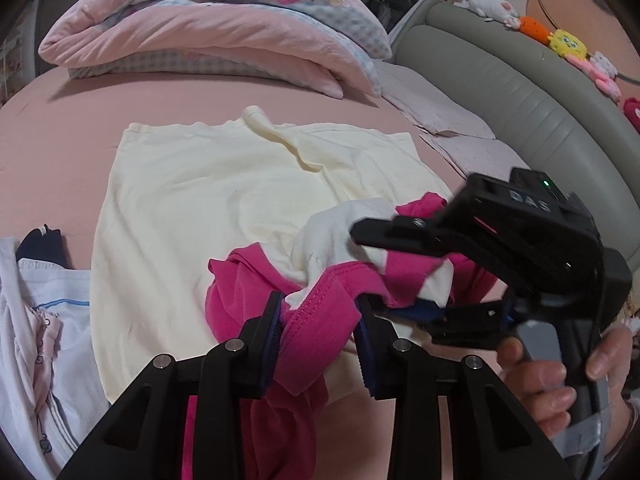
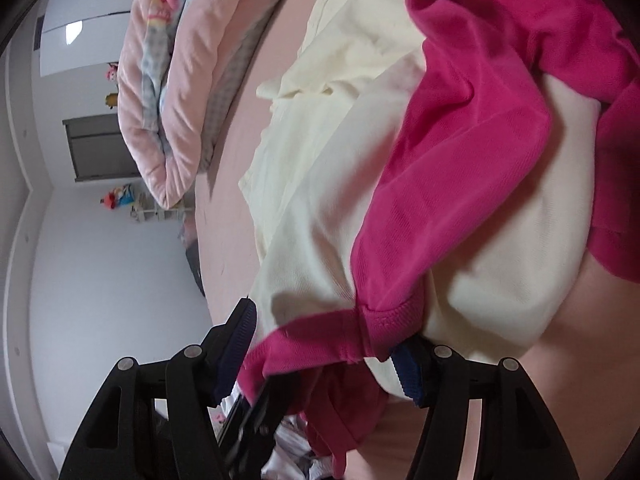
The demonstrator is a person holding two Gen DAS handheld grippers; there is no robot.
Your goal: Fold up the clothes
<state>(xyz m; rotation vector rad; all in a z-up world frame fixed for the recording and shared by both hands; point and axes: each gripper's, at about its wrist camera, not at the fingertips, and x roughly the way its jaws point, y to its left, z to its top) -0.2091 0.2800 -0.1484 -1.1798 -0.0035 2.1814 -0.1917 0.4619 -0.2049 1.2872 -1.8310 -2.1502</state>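
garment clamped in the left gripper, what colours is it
Magenta pink and white garment; clearest in the left wrist view.

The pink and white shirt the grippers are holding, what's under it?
Under the pink and white shirt lies a flat cream garment on the pink bed sheet. The part directly beneath the shirt is covered.

Garment in the grippers — magenta-pink with off-white panels. Flat top beneath — pale cream. Bedsheet: plain dusty pink. Folded quilt: pink, with blue-and-white check and a cartoon print. Headboard: grey. Plush toys: yellow, orange, pink, white. Side pile: white, with a pale blue stripe. Gripper frames: black; pads: dark blue.
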